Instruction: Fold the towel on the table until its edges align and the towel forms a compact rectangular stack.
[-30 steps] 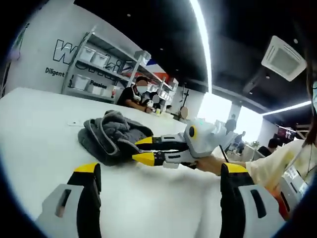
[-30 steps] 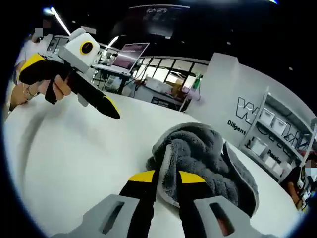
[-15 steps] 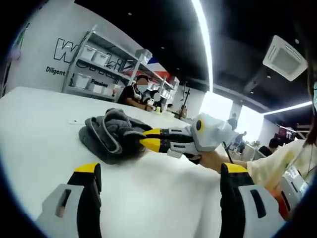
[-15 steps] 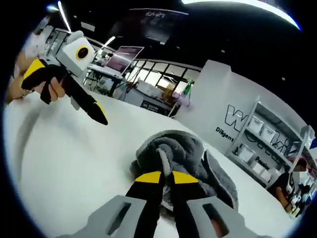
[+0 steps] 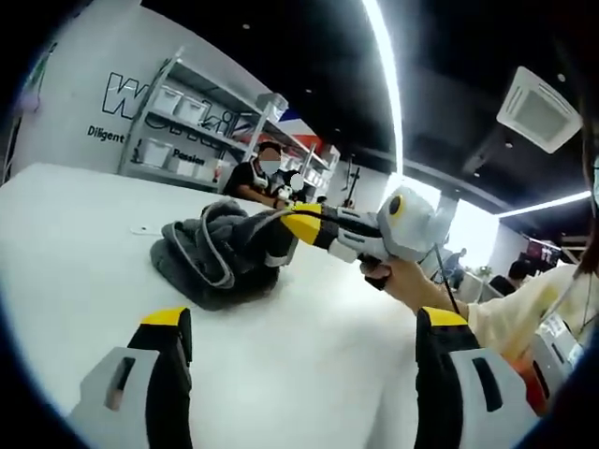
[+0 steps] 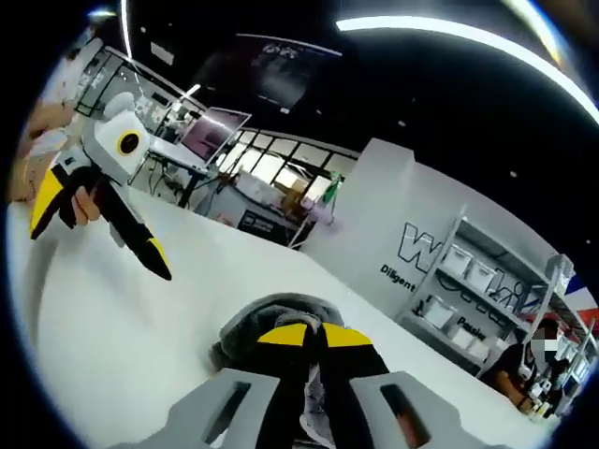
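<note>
A crumpled grey towel (image 5: 208,254) lies in a heap on the white table (image 5: 75,224). My right gripper (image 5: 292,224) comes in from the right, held in a hand, and is shut on a fold at the top of the heap, pulling it upward. In the right gripper view the yellow-tipped right gripper (image 6: 314,339) stands nearly closed with grey towel (image 6: 251,323) cloth pinched between the jaws. My left gripper (image 5: 301,320) hangs wide open, short of the towel, with nothing in it. It also appears at the left as the left gripper (image 6: 157,266), held in a hand above the table (image 6: 103,327).
A small flat white item (image 5: 140,230) lies on the table behind the towel. Metal shelves with white bins (image 5: 182,131) stand against the far wall, and people (image 5: 255,178) sit beyond the table's far edge. Desks with a screen (image 6: 217,126) lie beyond the table's other side.
The right gripper has closed on the towel's fold and risen, lifting the top of the heap. The left gripper has stayed open and in place.
</note>
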`<state>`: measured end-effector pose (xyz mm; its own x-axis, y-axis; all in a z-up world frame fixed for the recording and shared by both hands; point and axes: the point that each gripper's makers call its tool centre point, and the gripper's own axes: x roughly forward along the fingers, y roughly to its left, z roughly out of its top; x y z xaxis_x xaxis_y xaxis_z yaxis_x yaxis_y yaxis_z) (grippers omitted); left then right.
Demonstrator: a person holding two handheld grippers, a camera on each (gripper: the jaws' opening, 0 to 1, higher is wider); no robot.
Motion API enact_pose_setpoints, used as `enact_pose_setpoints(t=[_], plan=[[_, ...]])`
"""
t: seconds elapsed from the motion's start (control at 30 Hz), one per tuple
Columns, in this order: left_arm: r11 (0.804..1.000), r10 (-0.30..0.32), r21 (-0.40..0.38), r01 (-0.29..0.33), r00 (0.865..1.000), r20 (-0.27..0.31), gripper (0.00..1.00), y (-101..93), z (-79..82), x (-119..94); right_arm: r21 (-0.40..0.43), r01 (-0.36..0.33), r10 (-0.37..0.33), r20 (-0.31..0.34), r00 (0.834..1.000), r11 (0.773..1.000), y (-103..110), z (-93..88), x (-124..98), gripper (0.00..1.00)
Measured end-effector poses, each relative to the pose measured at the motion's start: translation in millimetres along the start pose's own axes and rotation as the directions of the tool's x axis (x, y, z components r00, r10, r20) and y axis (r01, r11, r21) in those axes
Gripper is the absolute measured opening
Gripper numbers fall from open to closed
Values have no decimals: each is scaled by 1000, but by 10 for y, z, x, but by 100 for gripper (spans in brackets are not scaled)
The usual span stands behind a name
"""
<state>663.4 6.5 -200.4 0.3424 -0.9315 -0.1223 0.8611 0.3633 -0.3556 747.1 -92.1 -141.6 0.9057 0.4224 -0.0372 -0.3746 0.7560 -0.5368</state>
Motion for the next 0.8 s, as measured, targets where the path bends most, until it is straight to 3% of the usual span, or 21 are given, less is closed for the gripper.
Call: enact_pose_setpoints(t=[0.8], plan=[[1000, 0, -8, 0, 1000, -4, 97, 34, 11, -12, -49, 140, -135, 82, 987, 989, -827, 781, 2, 0]])
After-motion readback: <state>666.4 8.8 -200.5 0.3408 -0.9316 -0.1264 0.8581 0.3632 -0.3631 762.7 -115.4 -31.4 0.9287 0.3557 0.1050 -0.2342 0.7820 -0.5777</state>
